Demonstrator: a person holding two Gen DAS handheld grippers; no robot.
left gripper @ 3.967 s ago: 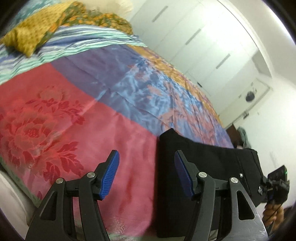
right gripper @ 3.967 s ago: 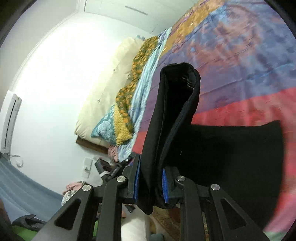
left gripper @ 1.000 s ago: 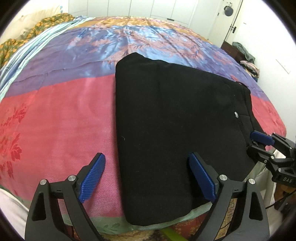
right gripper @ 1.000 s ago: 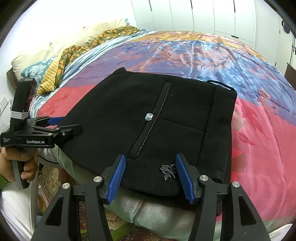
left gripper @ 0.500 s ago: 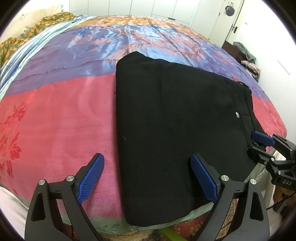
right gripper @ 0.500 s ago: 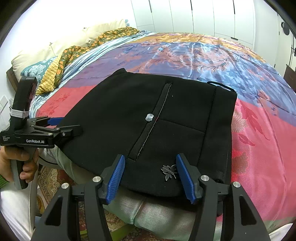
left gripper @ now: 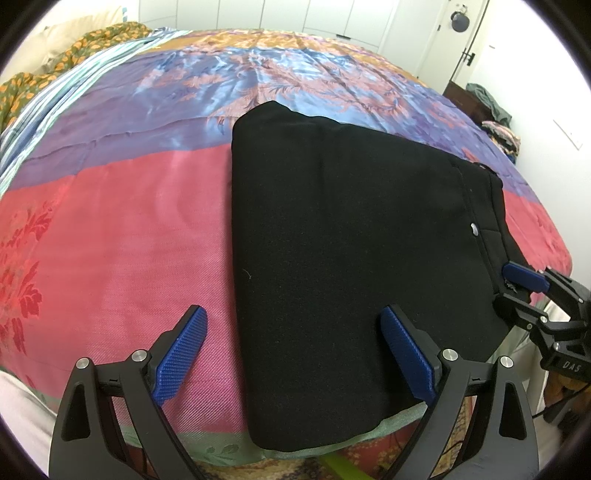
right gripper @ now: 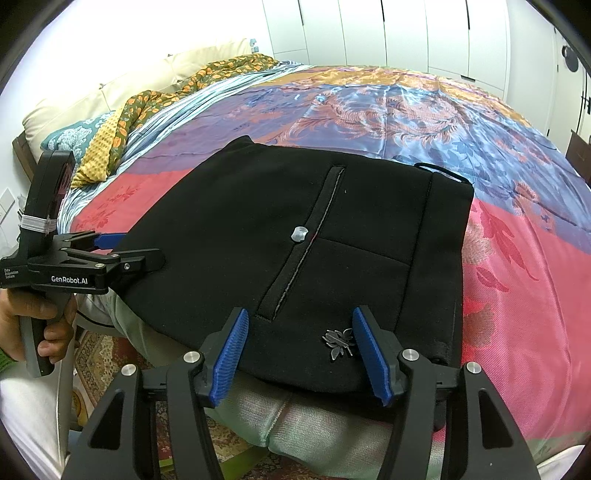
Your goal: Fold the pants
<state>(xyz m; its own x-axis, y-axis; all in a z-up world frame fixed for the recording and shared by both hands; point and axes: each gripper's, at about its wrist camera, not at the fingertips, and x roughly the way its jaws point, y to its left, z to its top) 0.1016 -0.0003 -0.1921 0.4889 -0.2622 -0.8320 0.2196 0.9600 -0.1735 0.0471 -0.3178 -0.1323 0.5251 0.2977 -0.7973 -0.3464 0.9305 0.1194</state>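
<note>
The black pants [left gripper: 340, 258] lie folded into a flat rectangle at the near edge of the bed [left gripper: 110, 236]; the right wrist view shows the pants [right gripper: 314, 229] with a pocket seam, a pale button and a small metal leaf charm. My left gripper [left gripper: 295, 354] is open, just short of the fold's left corner, with nothing between its blue pads. In its own view my right gripper [right gripper: 299, 354] is open at the waistband end, holding nothing. Each gripper appears in the other's view: the right gripper [left gripper: 517, 284] at the right edge, the left gripper [right gripper: 107, 247] held by a hand.
A multicoloured satin bedspread [right gripper: 406, 103] covers the bed, with pillows and a patterned blanket [right gripper: 147, 99] at its head. White wardrobe doors [right gripper: 406, 33] stand behind. A patterned rug [right gripper: 107, 354] lies on the floor below the bed edge. Clothes [left gripper: 495, 110] are piled by the far wall.
Four seconds ago my right gripper held a raised fold of the pants; since then it let go and the pants lie flat. Over the last second nothing has visibly moved.
</note>
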